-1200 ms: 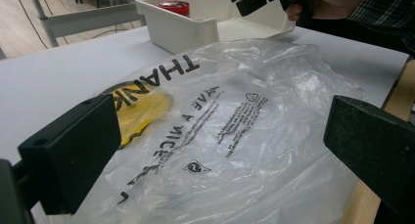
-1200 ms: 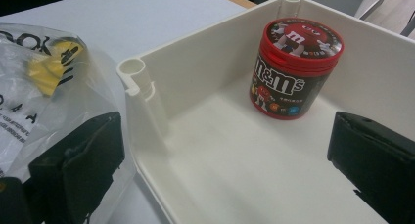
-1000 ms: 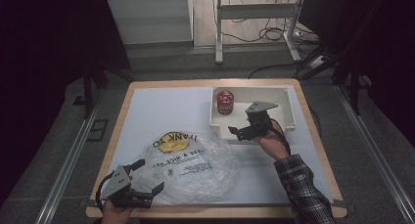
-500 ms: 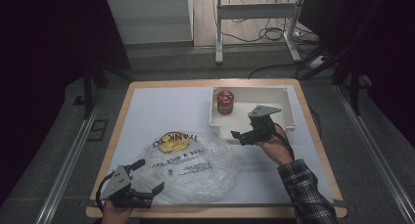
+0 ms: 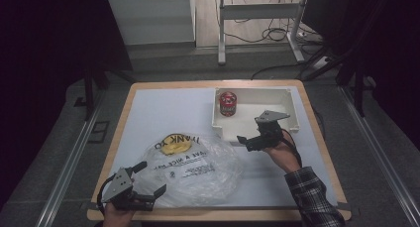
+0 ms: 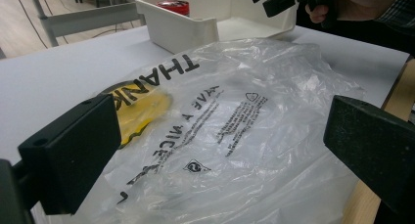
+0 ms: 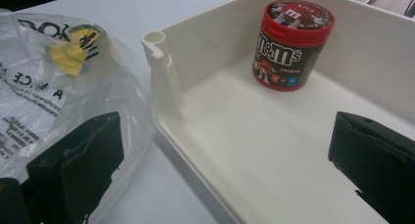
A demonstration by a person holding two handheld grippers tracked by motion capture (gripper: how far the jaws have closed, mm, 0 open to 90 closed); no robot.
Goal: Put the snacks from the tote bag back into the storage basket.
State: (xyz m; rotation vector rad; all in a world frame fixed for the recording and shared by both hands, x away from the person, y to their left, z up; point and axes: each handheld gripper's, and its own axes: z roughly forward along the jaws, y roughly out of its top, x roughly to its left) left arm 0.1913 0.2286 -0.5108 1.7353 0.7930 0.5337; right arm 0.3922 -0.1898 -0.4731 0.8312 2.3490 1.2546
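M&M's tub [image 7: 292, 43] upper right inside the white tray [image 7: 166, 72]; "THANK" bag [image 6: 235, 131] fills centre; left gripper [image 5: 143, 182] and right gripper [image 5: 245, 141] both gape empty.

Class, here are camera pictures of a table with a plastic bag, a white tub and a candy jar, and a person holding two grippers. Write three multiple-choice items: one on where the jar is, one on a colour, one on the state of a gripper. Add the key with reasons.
1. Where is the candy jar?
A. inside the white tub
B. on the plastic bag
C. on the floor

2. What colour is the jar's lid?
A. green
B. red
C. white

3. How does the left gripper stand?
A. shut on the bag
B. shut on the jar
C. open, with the bag beyond its jaws

Key:
1 A, the jar stands upright on the tub's floor near a far corner.
2 B, the right gripper view shows a red lid and rim.
3 C, the left gripper view shows both jaws wide apart, gripping nothing.
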